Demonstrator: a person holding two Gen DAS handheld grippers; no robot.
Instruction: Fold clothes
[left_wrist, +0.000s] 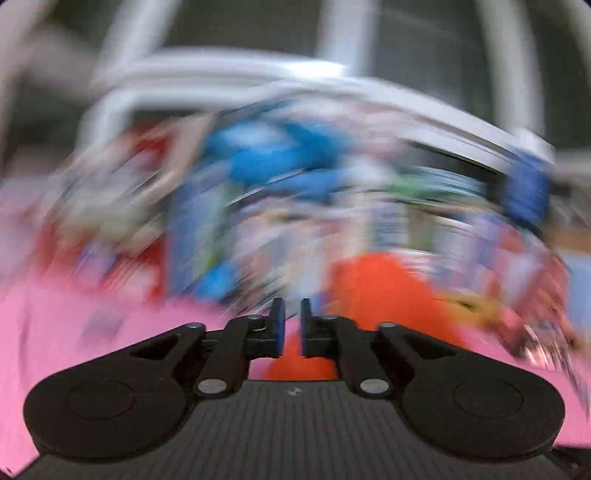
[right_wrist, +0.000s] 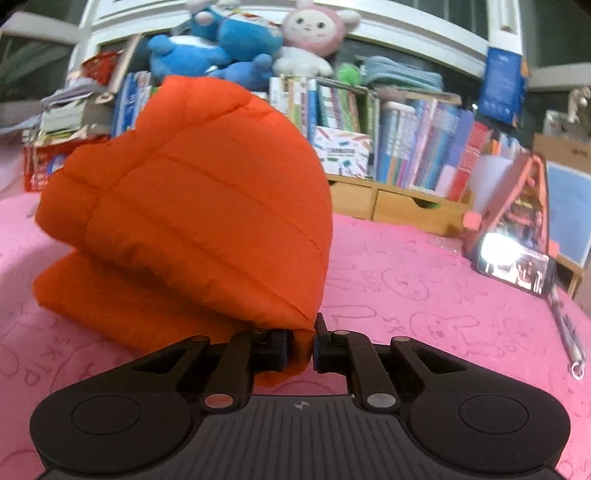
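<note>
An orange puffer jacket (right_wrist: 192, 192) lies bunched and partly folded over on the pink bed cover (right_wrist: 406, 280). My right gripper (right_wrist: 303, 332) is shut on its near corner, with orange fabric pinched between the pads. The left wrist view is heavily motion-blurred. There my left gripper (left_wrist: 291, 314) has its jaws almost together. Orange jacket fabric (left_wrist: 373, 288) runs down into the lower part of the narrow gap, so it appears shut on an edge of the jacket, above the pink cover (left_wrist: 92, 332).
Behind the bed stand rows of books (right_wrist: 424, 147) on a wooden drawer box (right_wrist: 399, 210). Blue (right_wrist: 221, 48) and pink (right_wrist: 314, 33) plush toys sit on top. A lit phone (right_wrist: 517, 266) on a stand and a metal rod (right_wrist: 569, 332) lie at the right.
</note>
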